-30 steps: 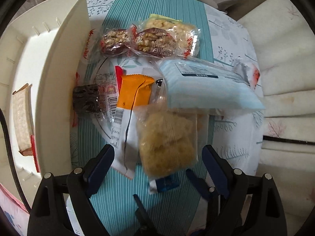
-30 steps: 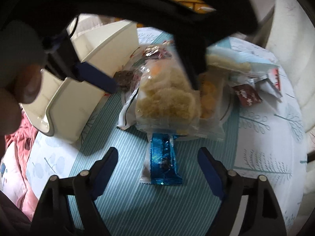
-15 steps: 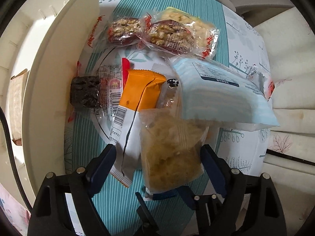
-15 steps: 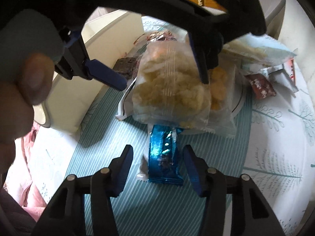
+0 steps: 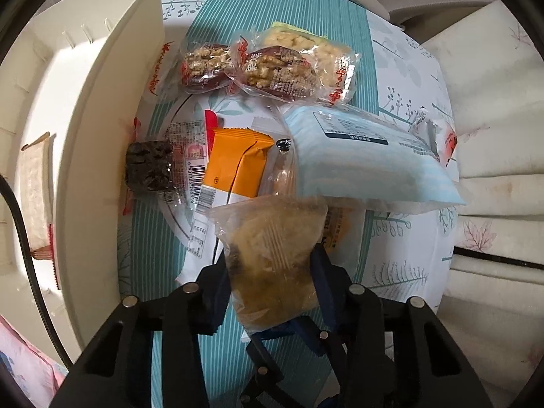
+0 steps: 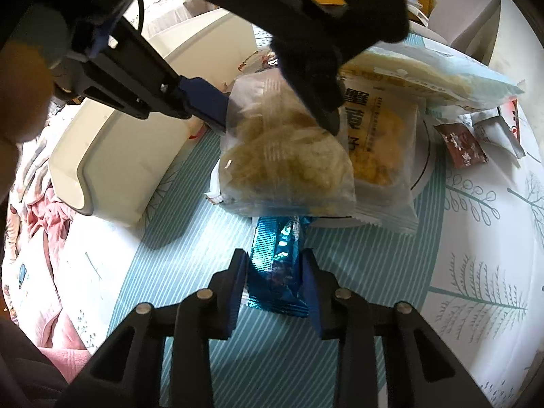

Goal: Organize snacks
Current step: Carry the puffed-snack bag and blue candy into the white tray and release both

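Note:
My left gripper (image 5: pixel 268 268) is shut on a clear bag of pale crumbly snack (image 5: pixel 275 258) and holds it lifted above the pile; the bag also shows in the right wrist view (image 6: pixel 282 156). My right gripper (image 6: pixel 274 268) is shut on a blue foil bar (image 6: pixel 277 265) lying on the teal striped mat (image 6: pixel 190 272). A white storage bin (image 5: pixel 102 136) stands at the left with one wrapped snack (image 5: pixel 34 190) inside. An orange packet (image 5: pixel 238 166), a light blue bag (image 5: pixel 367 159), a dark cake (image 5: pixel 149 166) and walnut-date packs (image 5: pixel 258 68) lie on a plate.
A yellow pastry pack (image 6: pixel 380 149) lies under the lifted bag. Small red and white sachets (image 6: pixel 476 139) lie at the right on the patterned tablecloth (image 6: pixel 482 272). Pink cloth (image 6: pixel 51 224) lies left of the bin. White cushions (image 5: pixel 493 136) are at the right.
Both grippers have closed: the left on the crumbly snack bag, which has lifted off the pile, the right on the blue foil bar. The left camera moved nearer the pile.

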Available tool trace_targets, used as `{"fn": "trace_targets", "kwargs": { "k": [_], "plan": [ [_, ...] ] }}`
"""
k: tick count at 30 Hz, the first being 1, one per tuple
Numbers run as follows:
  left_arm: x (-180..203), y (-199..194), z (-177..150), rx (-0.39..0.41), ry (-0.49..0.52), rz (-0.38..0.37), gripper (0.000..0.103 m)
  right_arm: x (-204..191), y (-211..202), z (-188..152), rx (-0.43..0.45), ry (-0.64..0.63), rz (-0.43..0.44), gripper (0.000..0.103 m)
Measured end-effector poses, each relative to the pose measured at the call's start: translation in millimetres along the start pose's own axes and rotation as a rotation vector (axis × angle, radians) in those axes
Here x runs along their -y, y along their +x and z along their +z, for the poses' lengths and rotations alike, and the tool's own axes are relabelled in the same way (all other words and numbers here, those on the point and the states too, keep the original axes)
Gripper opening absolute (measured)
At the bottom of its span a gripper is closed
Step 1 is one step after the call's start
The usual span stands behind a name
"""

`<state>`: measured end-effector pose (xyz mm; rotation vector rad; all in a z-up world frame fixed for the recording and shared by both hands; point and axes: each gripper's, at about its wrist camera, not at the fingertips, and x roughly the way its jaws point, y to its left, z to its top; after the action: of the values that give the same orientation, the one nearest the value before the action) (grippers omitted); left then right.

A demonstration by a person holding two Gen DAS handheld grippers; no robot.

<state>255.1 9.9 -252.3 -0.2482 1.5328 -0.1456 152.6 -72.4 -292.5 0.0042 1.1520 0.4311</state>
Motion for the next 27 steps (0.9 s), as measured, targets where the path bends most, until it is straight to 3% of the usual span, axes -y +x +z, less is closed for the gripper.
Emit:
{"fn": "trace_targets", "kwargs": {
  "k": [14,27],
  "plan": [
    [-23.7,-61.6,-22.5,0.023,0.081,-0.084,0.04,-29.7,-15.7,-3.2,-0.007,0.096,-0.003,0.028],
    [-66.2,-139.8,-51.2,0.139,0.154,-0.198,0.04,-53.2,-59.8,4.1,0.119,0.214,-0.04,0.028]
  ]
}}
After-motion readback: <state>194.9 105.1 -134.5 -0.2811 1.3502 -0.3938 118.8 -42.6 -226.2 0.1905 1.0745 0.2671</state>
